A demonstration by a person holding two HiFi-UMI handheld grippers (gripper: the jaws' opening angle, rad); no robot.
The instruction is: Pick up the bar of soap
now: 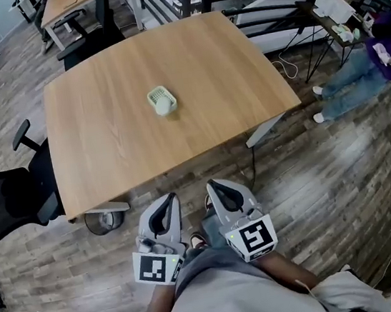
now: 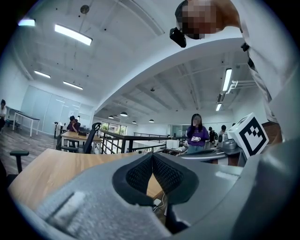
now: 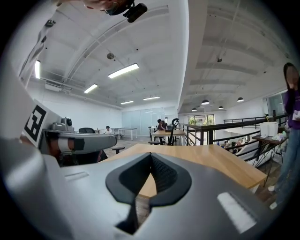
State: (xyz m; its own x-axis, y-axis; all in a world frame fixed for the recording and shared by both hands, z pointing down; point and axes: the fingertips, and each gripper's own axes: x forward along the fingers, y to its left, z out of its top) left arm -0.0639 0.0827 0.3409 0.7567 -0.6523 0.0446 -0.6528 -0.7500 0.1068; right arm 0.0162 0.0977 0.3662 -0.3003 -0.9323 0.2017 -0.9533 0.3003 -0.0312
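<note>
A pale green bar of soap (image 1: 162,100) lies on a small dish near the middle of the wooden table (image 1: 105,128). Both grippers hang close to the person's body, off the table's near edge and well short of the soap. The left gripper (image 1: 170,198) is shut with nothing held, its pads (image 2: 140,176) meeting at the tips. The right gripper (image 1: 211,184) is likewise shut and holds nothing, its tips (image 3: 151,154) touching. Neither gripper view shows the soap; both look level across the tabletop.
A black office chair (image 1: 10,196) stands at the table's left side. Another chair (image 1: 95,29) sits at the far edge. A seated person in purple (image 1: 376,54) is at the right by a cluttered rack (image 1: 338,16). Wood floor lies around the table.
</note>
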